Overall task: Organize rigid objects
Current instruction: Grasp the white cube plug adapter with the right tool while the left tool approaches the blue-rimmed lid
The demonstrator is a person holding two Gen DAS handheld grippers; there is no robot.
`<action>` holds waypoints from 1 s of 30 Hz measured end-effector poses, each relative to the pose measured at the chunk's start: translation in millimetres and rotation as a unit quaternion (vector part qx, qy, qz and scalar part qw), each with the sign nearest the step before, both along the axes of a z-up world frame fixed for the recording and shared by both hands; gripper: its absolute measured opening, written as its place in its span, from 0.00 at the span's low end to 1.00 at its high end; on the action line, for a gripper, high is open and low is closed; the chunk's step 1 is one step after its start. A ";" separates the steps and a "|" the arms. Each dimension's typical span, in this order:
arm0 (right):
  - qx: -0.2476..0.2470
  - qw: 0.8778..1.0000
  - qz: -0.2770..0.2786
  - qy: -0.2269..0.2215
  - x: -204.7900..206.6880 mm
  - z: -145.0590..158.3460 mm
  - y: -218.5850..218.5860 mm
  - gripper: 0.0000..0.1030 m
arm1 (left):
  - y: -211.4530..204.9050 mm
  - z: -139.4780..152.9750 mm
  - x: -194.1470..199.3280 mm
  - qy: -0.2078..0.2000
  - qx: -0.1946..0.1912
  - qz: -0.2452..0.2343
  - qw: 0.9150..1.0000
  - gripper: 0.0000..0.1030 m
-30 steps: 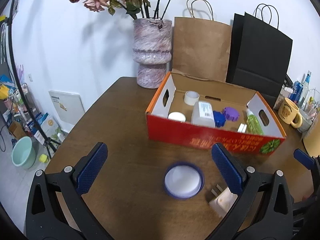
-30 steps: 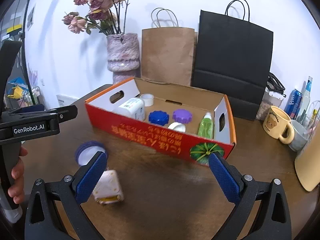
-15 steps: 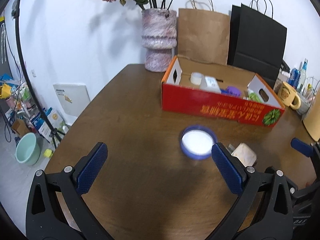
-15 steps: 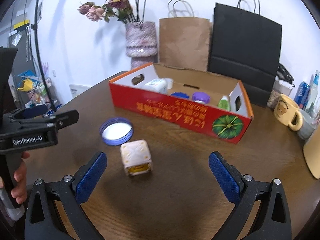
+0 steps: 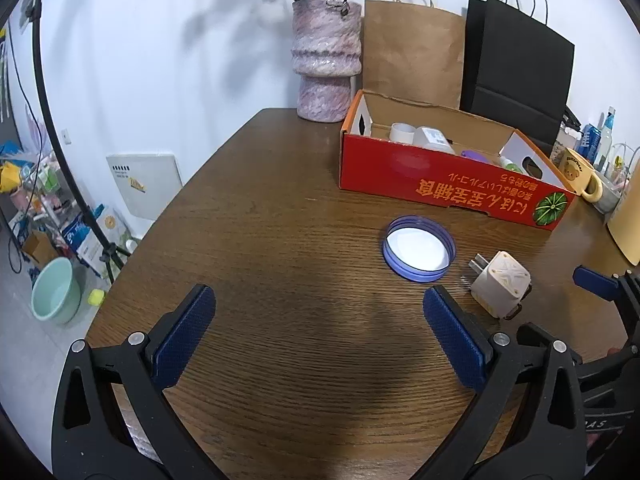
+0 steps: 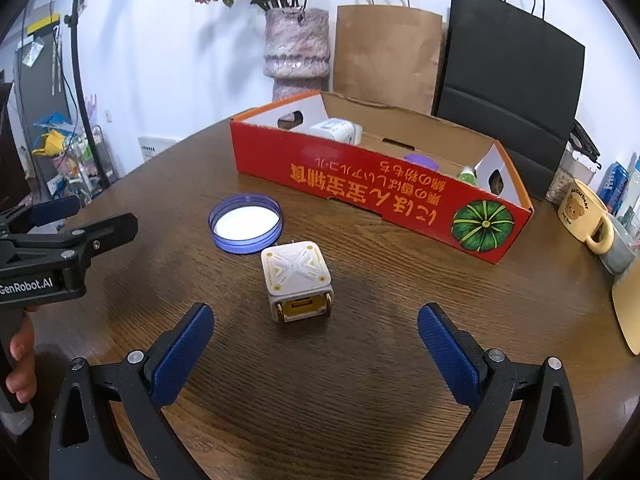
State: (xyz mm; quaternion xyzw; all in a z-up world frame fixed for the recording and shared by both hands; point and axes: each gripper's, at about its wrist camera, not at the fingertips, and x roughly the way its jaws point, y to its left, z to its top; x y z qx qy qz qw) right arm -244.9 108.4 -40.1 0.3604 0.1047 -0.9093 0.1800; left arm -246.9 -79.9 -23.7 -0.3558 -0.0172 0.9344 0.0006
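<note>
A purple-rimmed round lid (image 5: 419,248) with a white inside lies open side up on the brown table; it also shows in the right wrist view (image 6: 245,223). A white cube-shaped plug adapter (image 5: 500,283) lies just right of it, and in the right wrist view (image 6: 296,281) it sits ahead between my fingers. A red cardboard box (image 5: 448,178) (image 6: 372,190) behind holds a white bottle, tape roll, purple lid and green bottle. My left gripper (image 5: 318,330) is open and empty, short of the lid. My right gripper (image 6: 314,338) is open and empty, just short of the adapter.
A marbled vase (image 5: 325,60) with dried flowers, a brown paper bag (image 5: 412,52) and a black bag (image 5: 516,76) stand behind the box. A yellow bear mug (image 6: 586,216) and a grey cup stand at the right. The table's left edge (image 5: 192,184) drops to the floor.
Both grippers have pulled back and lifted away from the box. The lid and adapter now lie farther ahead. Both grippers stay open.
</note>
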 end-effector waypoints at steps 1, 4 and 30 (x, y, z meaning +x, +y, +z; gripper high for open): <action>0.002 1.000 0.001 -0.003 -1.3 -1.1 -1.4 1.00 | -0.5 -0.8 -0.9 -0.002 0.001 0.001 1.000 1.00; 0.007 1.000 0.006 -0.015 -6.7 -5.6 -5.2 1.00 | -0.8 -1.4 -1.1 -0.002 0.001 0.001 1.000 1.00; 0.006 0.999 0.020 -0.048 -41.8 -17.3 -19.0 0.43 | -3.2 -5.8 -11.2 -0.013 0.007 0.009 1.000 1.00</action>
